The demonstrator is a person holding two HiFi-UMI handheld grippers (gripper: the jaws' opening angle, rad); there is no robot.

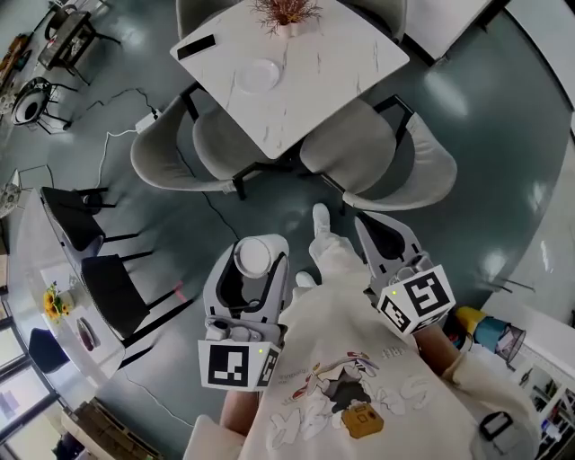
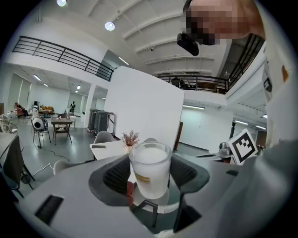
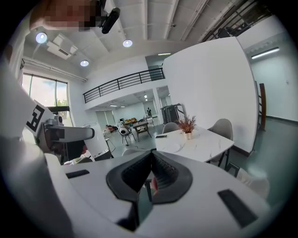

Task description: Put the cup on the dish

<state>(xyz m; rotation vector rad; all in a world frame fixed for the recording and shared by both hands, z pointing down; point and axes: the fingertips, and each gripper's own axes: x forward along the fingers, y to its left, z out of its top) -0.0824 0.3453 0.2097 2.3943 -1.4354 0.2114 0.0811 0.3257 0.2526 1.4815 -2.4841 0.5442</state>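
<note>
A frosted white cup stands upright between the jaws of my left gripper, whose pads press on its sides; in the left gripper view the cup fills the gap between the jaws. The white dish lies on the white marble table well ahead of both grippers, and it shows small in the right gripper view. My right gripper is held beside the left one, shut, with nothing between its jaws.
A potted dry plant and a flat black object also sit on the table. Grey chairs ring the near side. Black chairs stand at the left. A cable runs over the floor.
</note>
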